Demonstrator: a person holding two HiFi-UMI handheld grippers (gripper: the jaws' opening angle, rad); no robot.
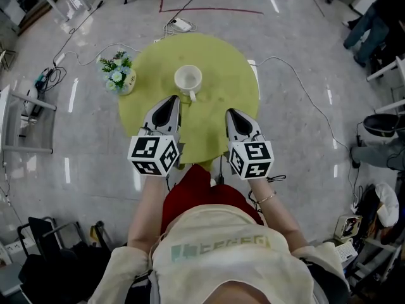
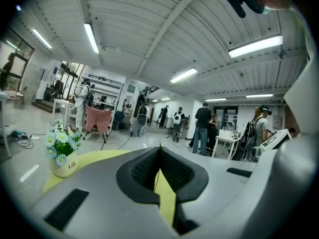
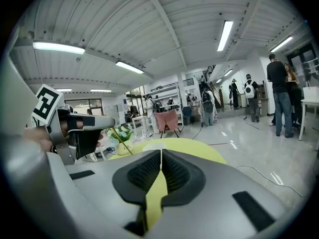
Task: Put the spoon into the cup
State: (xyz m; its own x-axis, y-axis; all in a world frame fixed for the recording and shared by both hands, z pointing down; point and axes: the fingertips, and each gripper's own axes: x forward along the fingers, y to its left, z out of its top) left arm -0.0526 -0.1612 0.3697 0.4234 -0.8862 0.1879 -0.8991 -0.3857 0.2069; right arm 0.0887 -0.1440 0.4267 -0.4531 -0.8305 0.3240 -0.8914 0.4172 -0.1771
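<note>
Gray glossy floor [image 1: 304, 170] surrounds a round yellow-green table [image 1: 221, 62]. A white cup [image 1: 188, 80] stands upright near the table's middle, its handle turned toward the near side. A small pot of flowers [image 1: 118, 73] sits at the table's left edge, well apart from the cup. The left gripper [image 1: 172, 100] hovers over the near left part of the table, just near of the cup. Its jaws are pressed together on the spoon [image 3: 121, 141], whose thin gold handle slants out from the jaws. The right gripper [image 1: 231, 113] hangs beside it on the right, its jaws pressed together with nothing between them.
</note>
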